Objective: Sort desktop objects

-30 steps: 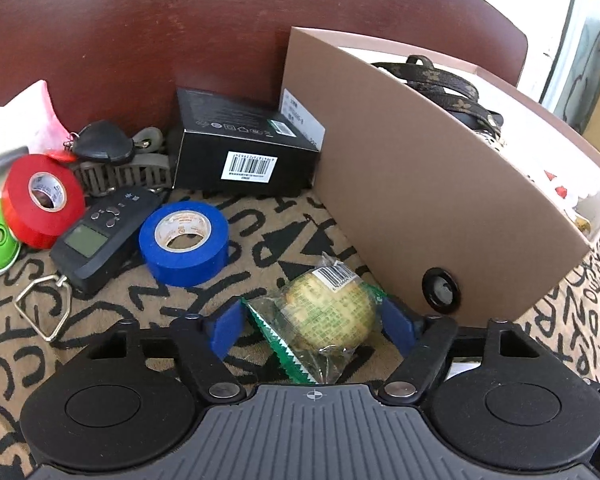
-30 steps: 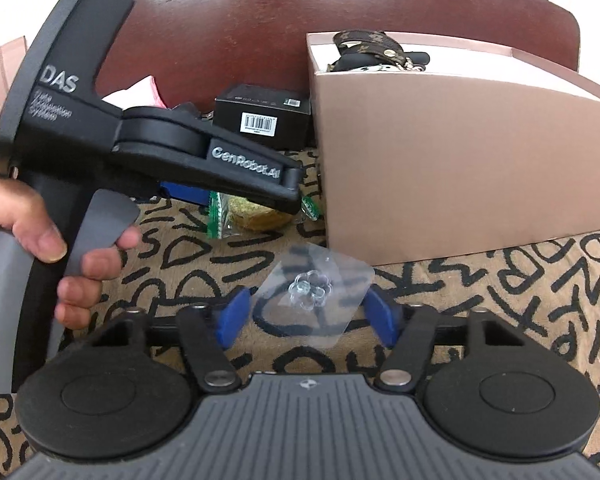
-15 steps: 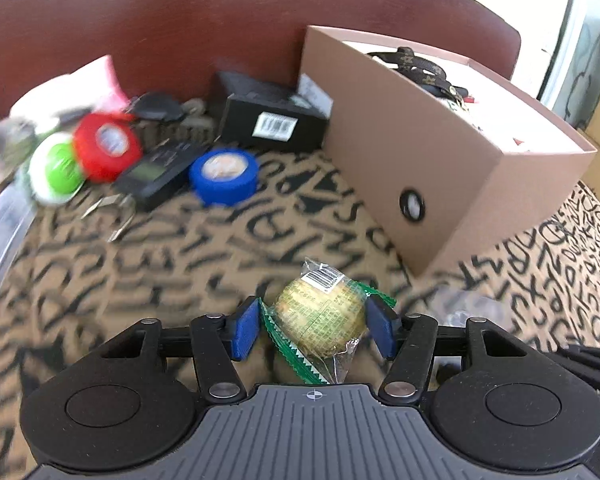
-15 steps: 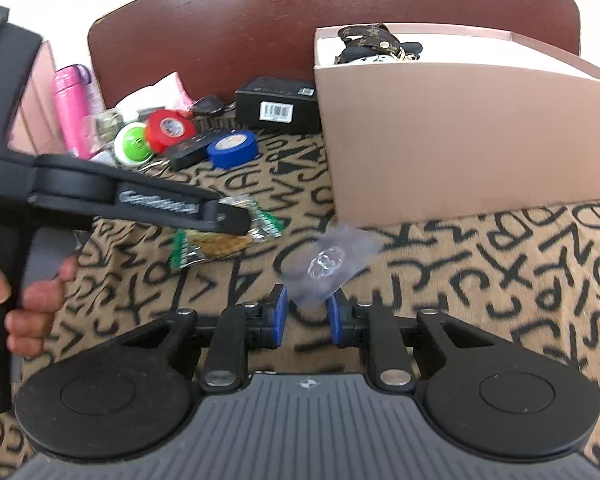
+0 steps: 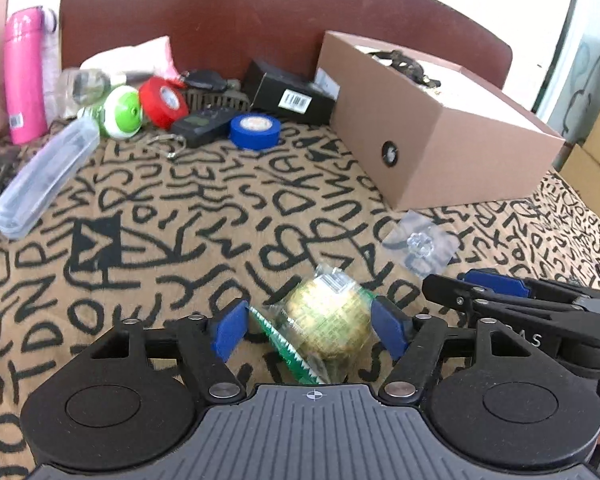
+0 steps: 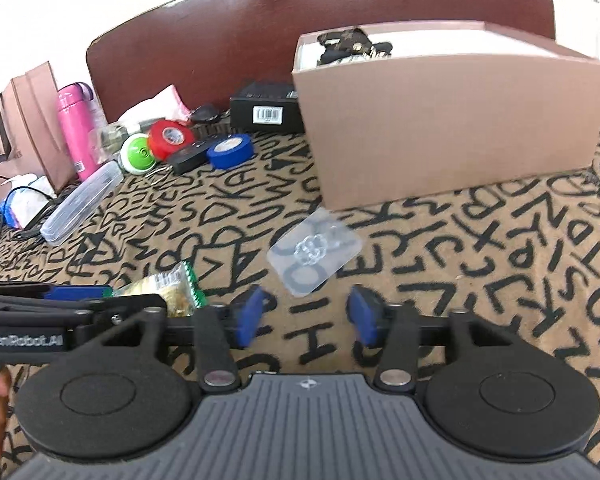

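1. Snack [image 5: 328, 320]: round, yellowish, in a clear wrapper with a green toothed edge. Lies on the patterned cloth [image 6: 500, 280] between the jaws of the left gripper [image 5: 308, 332].
2. Left jaws: wide, just been opening. Left pad clear of the wrapper, right pad just beside it; no squeeze visible.
3. Clear packet [image 6: 314, 250] with a small transparent piece inside: flat on the cloth, to the right of the snack and near the front corner of the box [image 6: 452, 128].
4. Right gripper [image 6: 306, 316]: jaws parted, just been opening, nothing between them. Packet lies just ahead of the pads, apart from both.
5. Both grippers side by side, low over the cloth, the left one's arm crossing the lower left of the right wrist view.
6. Box: brown, open-topped, dark straps showing inside.
7. Behind, well apart from the snack, a cluster: blue tape [image 6: 230, 151], red tape [image 6: 170, 136], green disc [image 6: 138, 154], black barcoded carton [image 6: 266, 108], pink bottle [image 6: 74, 128], clear case [image 6: 84, 200].
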Available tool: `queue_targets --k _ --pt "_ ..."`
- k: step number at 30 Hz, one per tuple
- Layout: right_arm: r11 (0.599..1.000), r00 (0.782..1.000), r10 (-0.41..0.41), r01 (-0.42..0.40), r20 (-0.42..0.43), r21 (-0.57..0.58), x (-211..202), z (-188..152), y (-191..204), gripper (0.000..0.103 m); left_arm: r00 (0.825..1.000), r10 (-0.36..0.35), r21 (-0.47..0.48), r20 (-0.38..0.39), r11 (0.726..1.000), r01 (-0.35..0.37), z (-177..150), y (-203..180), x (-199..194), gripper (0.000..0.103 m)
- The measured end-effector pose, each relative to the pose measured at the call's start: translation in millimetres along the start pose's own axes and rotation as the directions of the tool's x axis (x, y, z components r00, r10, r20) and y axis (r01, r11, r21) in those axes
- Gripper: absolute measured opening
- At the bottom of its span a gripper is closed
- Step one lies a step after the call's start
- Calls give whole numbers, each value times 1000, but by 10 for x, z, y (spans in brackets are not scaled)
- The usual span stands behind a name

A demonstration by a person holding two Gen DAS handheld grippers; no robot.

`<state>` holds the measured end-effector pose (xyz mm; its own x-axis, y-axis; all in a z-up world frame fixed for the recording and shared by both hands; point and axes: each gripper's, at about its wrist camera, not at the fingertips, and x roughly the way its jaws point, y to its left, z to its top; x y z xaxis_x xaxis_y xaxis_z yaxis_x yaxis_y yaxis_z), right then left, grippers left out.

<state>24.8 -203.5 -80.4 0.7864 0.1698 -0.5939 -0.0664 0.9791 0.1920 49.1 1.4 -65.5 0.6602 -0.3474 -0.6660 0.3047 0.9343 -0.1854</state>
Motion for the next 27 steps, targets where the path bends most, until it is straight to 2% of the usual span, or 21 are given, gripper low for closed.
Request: queue_targets --k 7,10,14,19,20,21,22,23,25,27 --pt "998 1000 -3 3 3 60 124 92 -141 56 999 -27 89 42 996 23 88 -116 -13 89" --pt "998 1000 -4 3 6 64 162 127 -159 56 997 -66 117 45 991 60 98 -141 -43 91" --pt "998 1000 -3 2 11 67 218 169 -167 56 992 -126 136 9 983 123 74 -158 -8 91" --pt "999 1000 -4 3 8 52 322 201 -155 57 997 -74 132 -8 989 74 24 -165 131 88" --pt "999 1000 -3 3 9 47 332 204 -153 55 998 -63 129 -18 989 65 30 -161 149 79" --pt "999 1000 -4 3 8 43 334 210 -149 43 999 -37 132 -25 990 40 38 -164 163 64" --pt "999 1000 0 -1 8 41 327 215 -147 31 1000 -16 134 -26 991 20 51 -157 167 62" --pt "999 1000 7 -8 10 42 313 219 -144 30 999 -22 119 -30 993 26 71 -134 160 55" --pt "999 1000 20 -21 18 36 266 222 -136 17 999 -27 72 -38 997 30 97 -85 154 54" --pt "999 999 30 -30 28 22 205 229 -119 11 999 -30 41 -36 999 32 103 -45 137 51"
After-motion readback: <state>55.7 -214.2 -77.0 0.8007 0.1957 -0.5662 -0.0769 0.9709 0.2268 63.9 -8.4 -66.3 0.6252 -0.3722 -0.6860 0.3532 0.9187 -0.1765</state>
